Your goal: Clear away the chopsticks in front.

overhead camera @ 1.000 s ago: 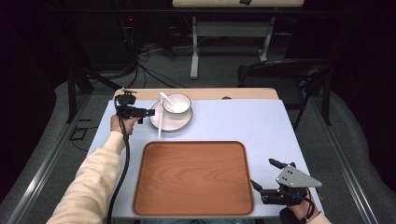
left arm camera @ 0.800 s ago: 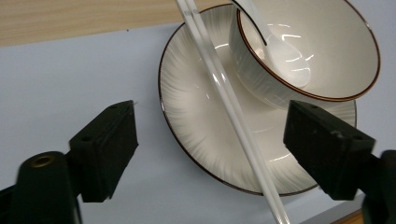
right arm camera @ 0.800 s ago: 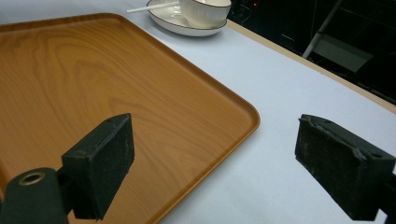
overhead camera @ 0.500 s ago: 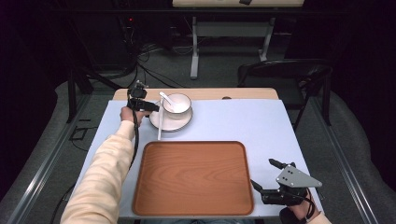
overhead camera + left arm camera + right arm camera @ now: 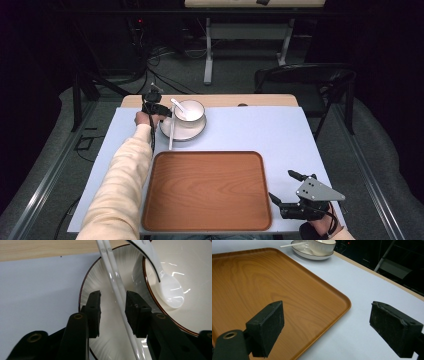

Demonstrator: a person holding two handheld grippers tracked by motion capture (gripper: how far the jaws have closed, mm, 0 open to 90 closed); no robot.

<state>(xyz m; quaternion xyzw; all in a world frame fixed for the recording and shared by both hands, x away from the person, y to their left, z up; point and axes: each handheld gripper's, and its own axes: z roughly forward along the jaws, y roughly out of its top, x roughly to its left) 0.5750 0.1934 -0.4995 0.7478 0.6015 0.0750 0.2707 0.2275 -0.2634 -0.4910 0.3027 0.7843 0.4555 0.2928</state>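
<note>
A white bowl (image 5: 189, 112) with a white spoon (image 5: 177, 106) in it stands on a white plate (image 5: 183, 131) at the table's far left. A pair of white chopsticks (image 5: 171, 132) lies across the plate's left side, pointing toward the tray. My left gripper (image 5: 159, 111) hovers over that left rim. In the left gripper view it (image 5: 113, 296) is open, and the chopsticks (image 5: 113, 277) run between its pads, close to the right one, above the plate (image 5: 92, 282). My right gripper (image 5: 281, 186) rests open at the near right, beside the tray's corner.
A large wooden tray (image 5: 207, 189) lies bare at the near middle of the pale blue table cover (image 5: 260, 130). In the right gripper view the tray (image 5: 262, 285) spreads to the left of the jaws. A dark chair (image 5: 305, 80) stands beyond the table's far right.
My left gripper has moved right and a little farther away, from beside the plate to over its left rim and the chopsticks. The right gripper has stayed put.
</note>
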